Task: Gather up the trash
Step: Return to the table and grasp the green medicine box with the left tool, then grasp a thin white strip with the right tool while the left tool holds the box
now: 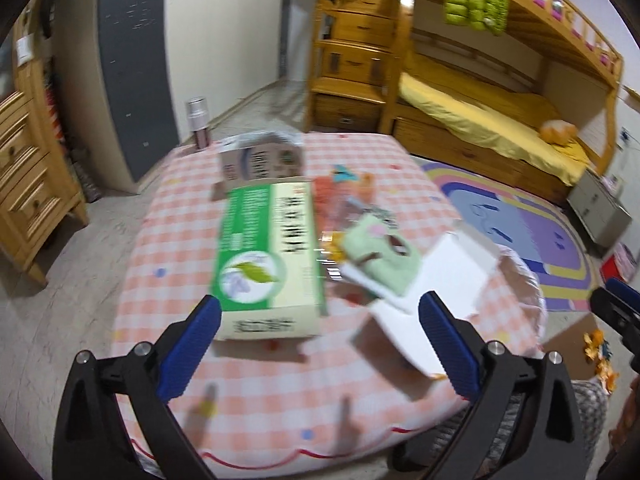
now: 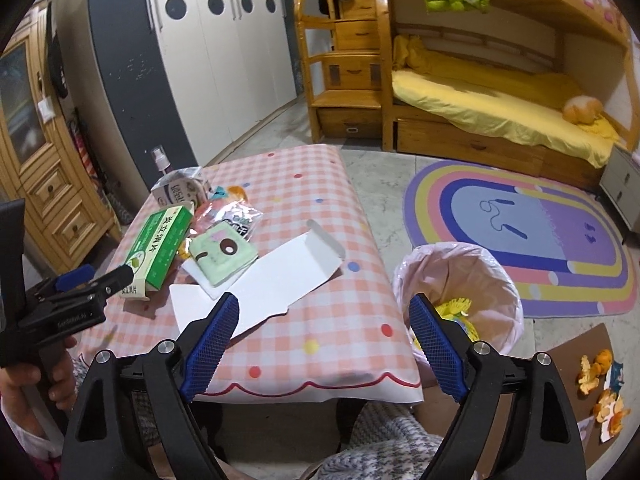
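My left claw (image 1: 320, 332) and right claw (image 2: 324, 328) both hang spread and empty, angled down over the near edge of the checked table (image 2: 344, 320). A green box (image 2: 158, 250) lies at its left edge, flattened white card (image 2: 280, 280) mid-table, lined bin (image 2: 460, 276) beside its right edge.

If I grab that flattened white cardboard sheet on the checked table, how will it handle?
The flattened white cardboard sheet looks thin, so it will probably be light and flex or droop when gripped at one edge. It lies flat on the pink checked tablecloth, so lifting an edge may be awkward. Its folded flaps could catch on the green booklet.
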{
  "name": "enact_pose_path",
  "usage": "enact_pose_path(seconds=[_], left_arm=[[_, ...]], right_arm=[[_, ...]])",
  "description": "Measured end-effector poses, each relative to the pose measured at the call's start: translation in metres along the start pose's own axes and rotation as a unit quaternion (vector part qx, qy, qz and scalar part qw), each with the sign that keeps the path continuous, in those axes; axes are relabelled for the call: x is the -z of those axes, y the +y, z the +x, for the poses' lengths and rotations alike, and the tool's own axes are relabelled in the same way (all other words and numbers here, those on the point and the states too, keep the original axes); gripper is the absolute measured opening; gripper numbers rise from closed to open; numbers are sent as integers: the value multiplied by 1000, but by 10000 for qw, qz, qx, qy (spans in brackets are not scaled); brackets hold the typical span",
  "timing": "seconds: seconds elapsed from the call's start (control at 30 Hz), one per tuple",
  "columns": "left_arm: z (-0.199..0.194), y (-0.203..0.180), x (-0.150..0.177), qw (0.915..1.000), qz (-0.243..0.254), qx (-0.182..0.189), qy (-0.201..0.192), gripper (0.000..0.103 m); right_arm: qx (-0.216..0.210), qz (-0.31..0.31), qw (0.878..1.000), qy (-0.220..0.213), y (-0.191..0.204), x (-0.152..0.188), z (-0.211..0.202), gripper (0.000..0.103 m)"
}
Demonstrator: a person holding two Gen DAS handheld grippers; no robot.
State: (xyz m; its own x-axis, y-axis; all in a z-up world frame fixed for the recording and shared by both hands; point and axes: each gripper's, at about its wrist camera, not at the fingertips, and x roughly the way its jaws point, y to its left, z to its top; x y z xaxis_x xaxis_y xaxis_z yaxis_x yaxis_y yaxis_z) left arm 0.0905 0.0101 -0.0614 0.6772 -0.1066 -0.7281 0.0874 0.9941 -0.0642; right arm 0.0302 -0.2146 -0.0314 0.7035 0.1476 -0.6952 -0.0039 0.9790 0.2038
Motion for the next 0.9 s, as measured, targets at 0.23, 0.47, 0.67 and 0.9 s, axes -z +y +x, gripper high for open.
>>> enact_pose_path(seconds=[0.23, 0.47, 0.67, 0.9], left_arm=[[37, 32, -5, 9982, -375, -256, 388, 96], [69, 24, -9, 9973, -43, -461, 568, 96], [74, 22, -8, 9961, 211, -528, 671, 80], [19, 27, 2, 9994, 107, -270, 203, 80]], right_arm=[[24, -93, 9999, 102, 6, 2, 12, 87], [34, 5, 9997, 223, 2, 3, 24, 87], [-52, -31, 9996, 290, 7, 6, 30, 87], [-116, -222, 9991, 335, 22, 7, 36, 80]])
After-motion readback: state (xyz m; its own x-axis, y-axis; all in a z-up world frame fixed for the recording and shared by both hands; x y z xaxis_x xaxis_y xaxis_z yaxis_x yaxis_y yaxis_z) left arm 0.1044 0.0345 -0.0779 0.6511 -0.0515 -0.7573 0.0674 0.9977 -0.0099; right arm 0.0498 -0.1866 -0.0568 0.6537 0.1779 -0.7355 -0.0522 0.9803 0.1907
